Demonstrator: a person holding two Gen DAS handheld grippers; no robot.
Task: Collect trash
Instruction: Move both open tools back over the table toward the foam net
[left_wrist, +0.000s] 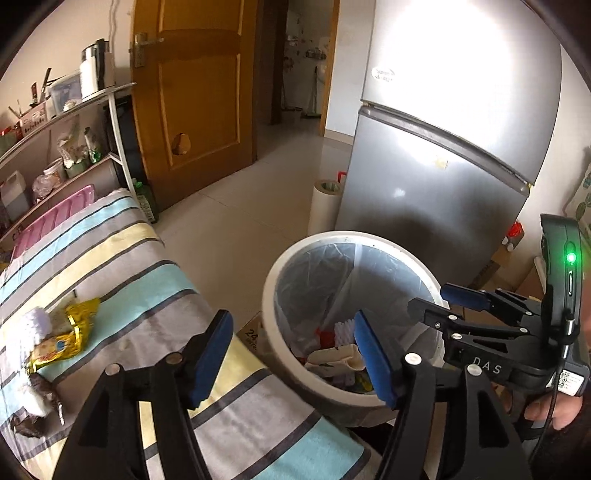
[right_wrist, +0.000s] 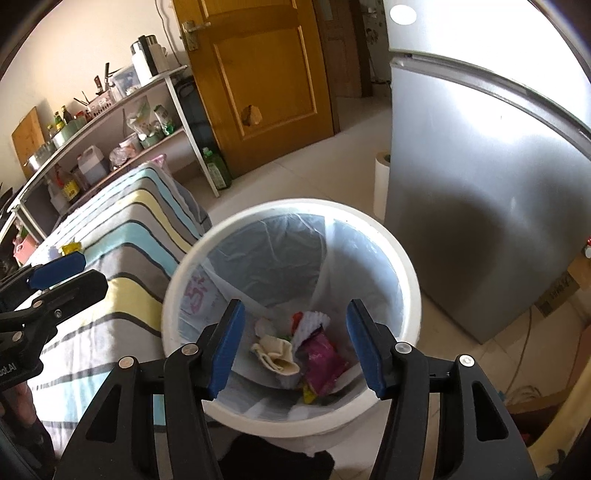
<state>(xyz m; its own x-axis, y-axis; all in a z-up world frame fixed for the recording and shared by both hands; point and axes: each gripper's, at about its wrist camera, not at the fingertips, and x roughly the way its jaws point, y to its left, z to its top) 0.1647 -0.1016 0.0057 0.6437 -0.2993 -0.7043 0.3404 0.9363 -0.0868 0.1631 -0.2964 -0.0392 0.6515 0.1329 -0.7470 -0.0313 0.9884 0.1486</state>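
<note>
Your left gripper stands released with nothing between its blue pads, and your right gripper is likewise spread and empty. The white trash bin sits directly below and ahead of the right jaws, holding a pink wrapper and a beige crumpled paper. Left of your left jaws, on the striped cloth, lie a gold wrapper and a white wad, well apart from the pads.

Open bin mouth, fridge beside
</note>
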